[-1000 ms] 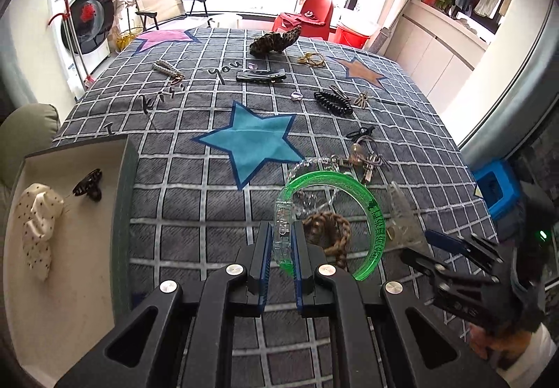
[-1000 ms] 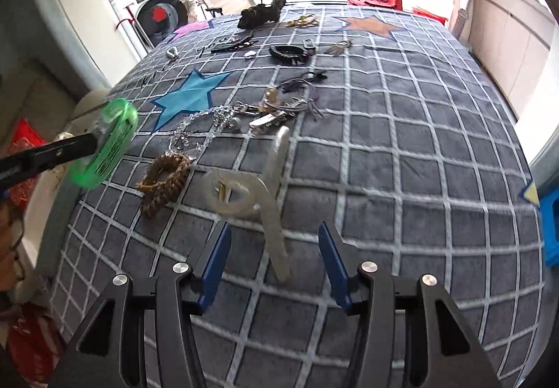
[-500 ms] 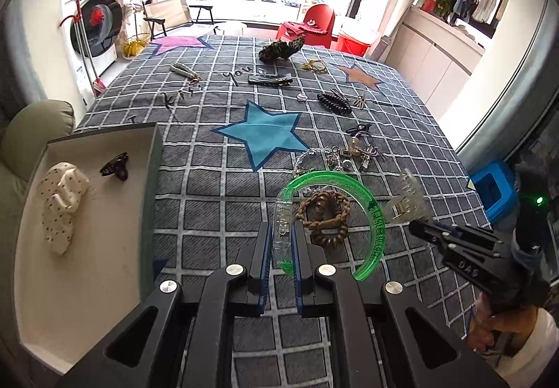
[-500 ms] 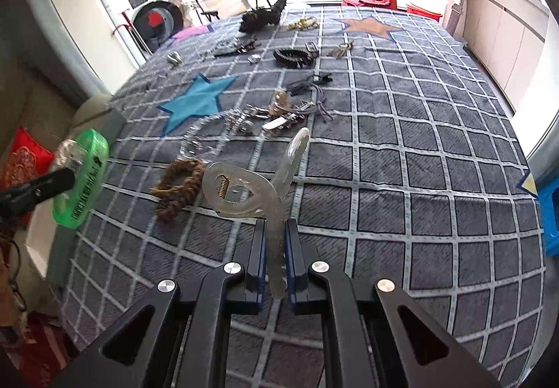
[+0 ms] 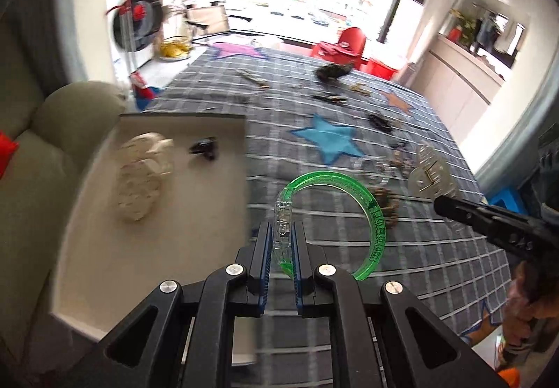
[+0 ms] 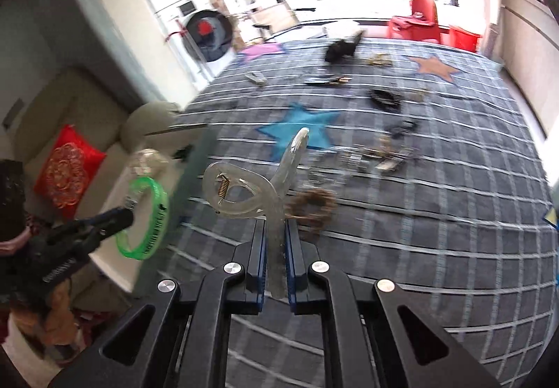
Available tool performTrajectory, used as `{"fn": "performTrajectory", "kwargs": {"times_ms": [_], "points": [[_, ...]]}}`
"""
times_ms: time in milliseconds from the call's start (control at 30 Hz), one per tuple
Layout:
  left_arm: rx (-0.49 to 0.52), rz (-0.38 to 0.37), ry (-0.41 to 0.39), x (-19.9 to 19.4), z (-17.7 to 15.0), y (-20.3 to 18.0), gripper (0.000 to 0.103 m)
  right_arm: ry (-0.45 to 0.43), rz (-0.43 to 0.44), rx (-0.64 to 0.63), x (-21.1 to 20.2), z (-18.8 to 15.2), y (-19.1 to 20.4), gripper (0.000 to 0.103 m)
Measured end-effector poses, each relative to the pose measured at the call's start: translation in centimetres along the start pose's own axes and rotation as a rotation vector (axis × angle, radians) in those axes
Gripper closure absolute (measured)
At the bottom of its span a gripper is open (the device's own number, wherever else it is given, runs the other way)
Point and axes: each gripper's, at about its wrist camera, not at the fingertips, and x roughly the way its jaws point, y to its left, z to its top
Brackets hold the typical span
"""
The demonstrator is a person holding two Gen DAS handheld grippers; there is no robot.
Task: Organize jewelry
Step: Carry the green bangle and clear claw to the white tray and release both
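Your left gripper (image 5: 282, 241) has its jaws clamped on the clear clasp end of the green bangle (image 5: 356, 190), which arcs up and to the right in front of the blue pads, held clear of the grey checked cloth (image 5: 436, 258). Your right gripper (image 6: 276, 241) is closed tight on the stem of the clear plastic hair clip (image 6: 244, 192); the clip stands upright between the pads, its looped body with the small coiled spring leaning left and its curved tip rising above. In the left wrist view that same clip (image 5: 431, 175) shows at the tip of your right gripper (image 5: 441, 205), lifted off the cloth near the right edge. Just to the left of the bangle lies the open cream tray (image 5: 167, 248), with a pale spotted fabric scrunchie (image 5: 141, 175) and a small black claw clip (image 5: 206, 147) inside, well apart from each other. On the cloth beyond your jaws sits a brown braided bracelet (image 6: 314, 204), then a blurred tangle of chains and keys (image 6: 380, 157), the blue star (image 6: 300, 126), and further dark hair pieces toward the far edge (image 6: 384, 98). A beige sofa with a red cushion (image 6: 68, 171) stands past the tray.
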Motion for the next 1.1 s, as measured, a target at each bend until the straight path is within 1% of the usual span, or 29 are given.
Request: {"fn": "performTrajectory", "kwargs": {"times_ms": [133,267,367,400,500,667,833,933,1100], "points": [[-0.043,0.055,0.016,-0.1,-0.6,3.8,0.09,0.035,0.05,-0.063,1.9,0.7,4.4,0.093],[-0.107,0.103,0.035,0.2,-1.3,7.6,0.09,0.086,0.093,-0.135,4.5,1.6,9.0,0.093],[-0.143,0.139,0.056,0.8,-1.5,9.8,0.09,0.138,0.115,-0.179,7.0,2.1,11.9,0.093],[-0.153,0.15,0.064,1.1,-1.6,10.4,0.09,0.167,0.125,-0.189,8.3,2.4,12.9,0.093],[-0.168,0.189,0.096,2.2,-1.6,12.0,0.09,0.228,0.114,-0.22,11.0,2.8,14.8,0.093],[-0.188,0.236,0.151,4.3,-1.4,13.8,0.09,0.303,0.076,-0.252,15.0,3.5,16.3,0.093],[-0.203,0.253,0.179,6.2,-0.7,14.7,0.09,0.362,0.032,-0.248,18.5,4.3,16.5,0.093],[-0.207,0.255,0.18,6.6,0.0,14.9,0.09,0.359,0.012,-0.237,19.8,5.0,16.4,0.093],[-0.204,0.29,0.176,7.9,1.5,15.4,0.09,0.318,-0.026,-0.23,21.0,6.2,16.1,0.093]]}}
